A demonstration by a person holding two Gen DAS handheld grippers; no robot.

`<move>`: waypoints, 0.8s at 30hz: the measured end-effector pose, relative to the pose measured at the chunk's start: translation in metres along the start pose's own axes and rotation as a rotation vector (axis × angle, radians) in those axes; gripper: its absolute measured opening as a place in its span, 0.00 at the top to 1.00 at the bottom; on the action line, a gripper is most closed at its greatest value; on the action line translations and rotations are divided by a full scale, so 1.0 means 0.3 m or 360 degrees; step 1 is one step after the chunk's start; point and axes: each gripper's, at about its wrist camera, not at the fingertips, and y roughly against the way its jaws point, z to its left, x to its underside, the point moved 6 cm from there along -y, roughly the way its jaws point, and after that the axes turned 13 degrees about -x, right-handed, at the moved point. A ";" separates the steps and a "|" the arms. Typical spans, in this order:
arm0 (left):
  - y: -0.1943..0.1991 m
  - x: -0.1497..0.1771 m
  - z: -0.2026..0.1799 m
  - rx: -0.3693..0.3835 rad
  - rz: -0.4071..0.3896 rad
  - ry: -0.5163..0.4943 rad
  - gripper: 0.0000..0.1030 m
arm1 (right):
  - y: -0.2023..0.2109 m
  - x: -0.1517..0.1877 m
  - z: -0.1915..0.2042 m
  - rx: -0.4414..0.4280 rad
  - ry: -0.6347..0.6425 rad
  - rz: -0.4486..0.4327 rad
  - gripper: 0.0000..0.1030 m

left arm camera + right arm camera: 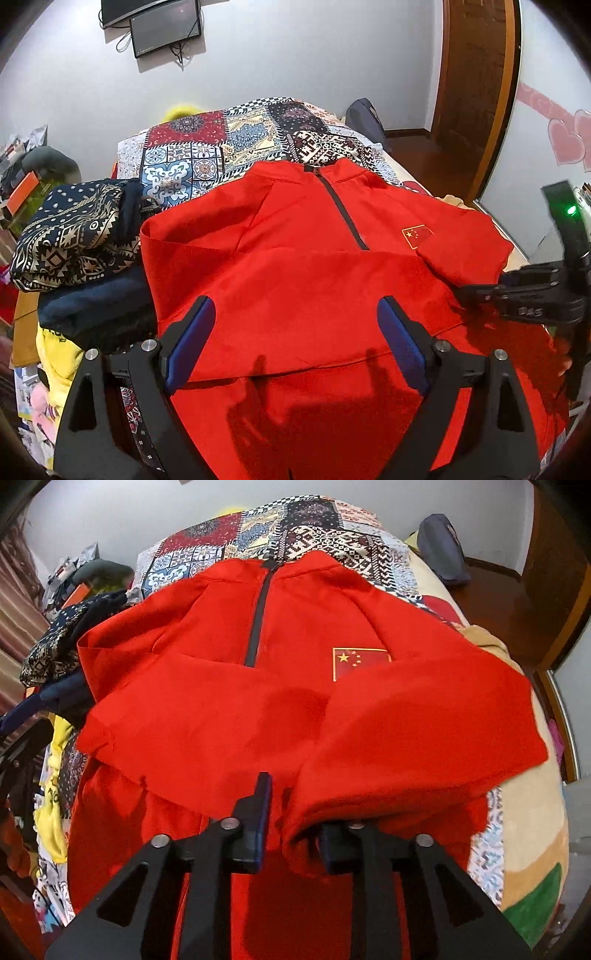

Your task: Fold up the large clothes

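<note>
A large red zip-neck jacket (306, 236) with a flag patch (416, 235) lies front up on the bed, its sleeves folded across the chest. My left gripper (295, 332) is open and empty, just above the lower front of the jacket. My right gripper (291, 812) is closed onto the right sleeve (399, 746), which drapes over its right finger; the left finger (258, 812) shows beside the cloth. The right gripper also shows at the right edge of the left wrist view (480, 291). The jacket fills the right wrist view (221, 716).
A patchwork quilt (207, 155) covers the bed. A pile of dark patterned clothes (74, 236) and a yellow garment (59, 354) lie left of the jacket. A dark bag (443, 550) sits at the bed's far right. A cream blanket (532, 812) lies on the right.
</note>
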 end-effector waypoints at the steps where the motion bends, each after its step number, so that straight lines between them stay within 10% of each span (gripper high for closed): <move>1: 0.002 -0.001 -0.002 0.0000 -0.0002 -0.0001 0.13 | 0.016 -0.005 0.006 -0.0010 -0.0001 -0.0007 0.64; 14: 0.007 -0.022 -0.079 0.0037 -0.0017 -0.0036 0.13 | 0.333 -0.097 -0.193 0.0075 -0.0269 -0.0520 0.34; 24: -0.064 -0.017 -0.143 0.0059 0.0048 -0.0079 0.12 | 0.136 -0.001 -0.551 0.0034 -0.0861 -0.0399 0.34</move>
